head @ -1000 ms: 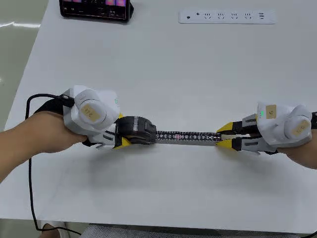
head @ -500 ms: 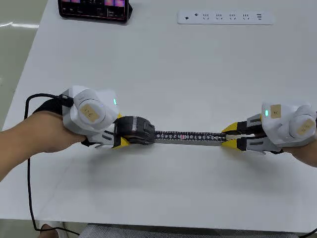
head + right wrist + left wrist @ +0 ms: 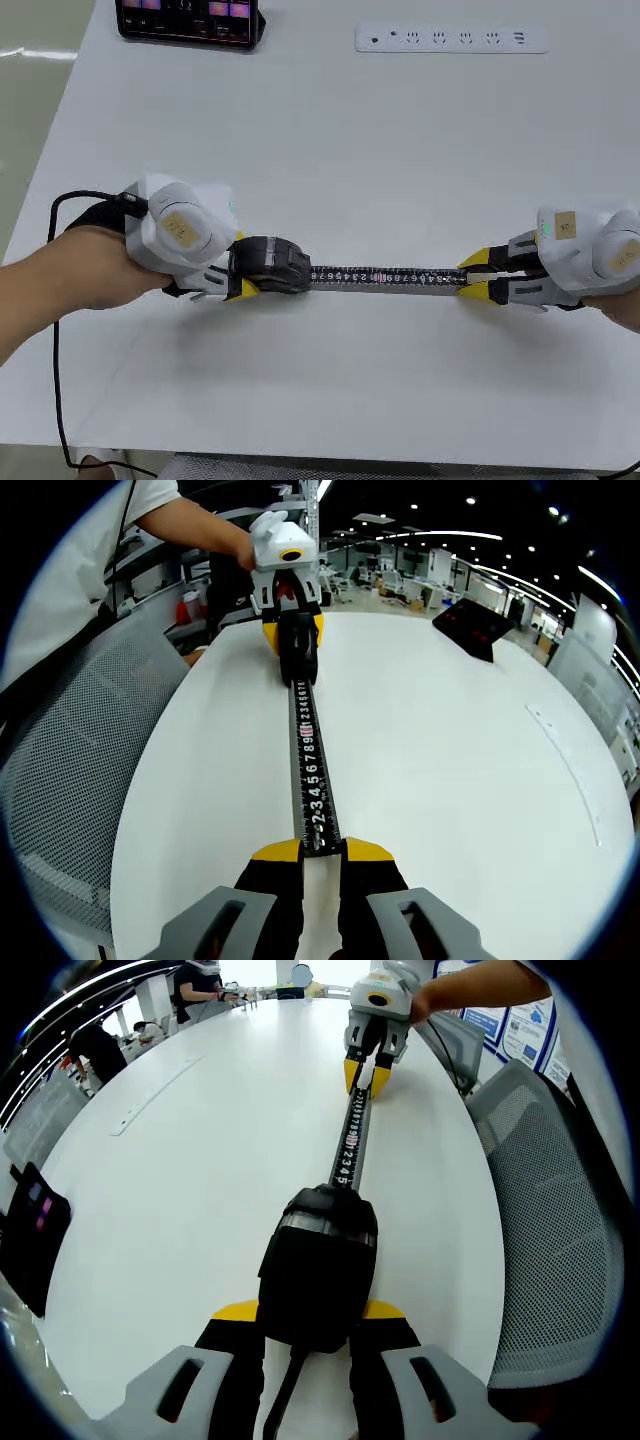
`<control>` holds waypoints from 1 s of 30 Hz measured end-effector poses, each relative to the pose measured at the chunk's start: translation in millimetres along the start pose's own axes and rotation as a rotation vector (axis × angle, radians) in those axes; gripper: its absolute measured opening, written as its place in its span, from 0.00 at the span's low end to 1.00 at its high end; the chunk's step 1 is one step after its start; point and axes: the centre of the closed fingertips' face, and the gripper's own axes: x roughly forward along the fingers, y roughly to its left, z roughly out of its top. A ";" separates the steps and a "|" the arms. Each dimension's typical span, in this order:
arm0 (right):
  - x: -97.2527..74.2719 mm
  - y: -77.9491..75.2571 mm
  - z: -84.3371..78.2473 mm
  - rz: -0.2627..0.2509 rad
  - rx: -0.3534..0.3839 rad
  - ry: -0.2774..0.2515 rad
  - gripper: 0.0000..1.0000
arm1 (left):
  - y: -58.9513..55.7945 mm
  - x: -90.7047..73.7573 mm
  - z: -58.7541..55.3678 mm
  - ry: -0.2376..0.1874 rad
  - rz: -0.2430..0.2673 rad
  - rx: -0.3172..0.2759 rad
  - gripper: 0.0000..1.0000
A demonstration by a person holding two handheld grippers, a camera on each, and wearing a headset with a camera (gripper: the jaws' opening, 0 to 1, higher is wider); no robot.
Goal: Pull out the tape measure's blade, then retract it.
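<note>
Clamping tape measure point(image 3: 280, 265), left hand-held gripper point(image 3: 244, 264); right hand-held gripper point(image 3: 472, 276) pinches blade point(image 3: 385, 275); numerals point(image 3: 313, 780) legible in right gripper view.

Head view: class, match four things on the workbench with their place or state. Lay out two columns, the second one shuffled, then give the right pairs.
Things
1. tape measure case
2. blade
3. power strip
4. dark screen device

Places or states
A. at the far edge of the table, towards the right
B. clamped between the left gripper's jaws
C. at the far left corner of the table
D. drawn out, its end pinched by the right gripper

Pairs: 1-B, 2-D, 3-A, 4-C
</note>
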 end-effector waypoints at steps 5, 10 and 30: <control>-3.6 -0.7 -4.2 -0.002 0.000 0.011 0.08 | 0.2 0.2 0.0 0.000 0.000 0.001 0.28; -6.7 -1.3 -8.7 -0.001 0.000 0.023 0.08 | 0.4 0.4 -0.1 0.001 -0.001 0.001 0.28; -23.4 -3.3 -31.3 -0.005 -0.001 0.083 0.08 | -0.7 -0.2 1.4 -0.002 0.004 -0.005 0.28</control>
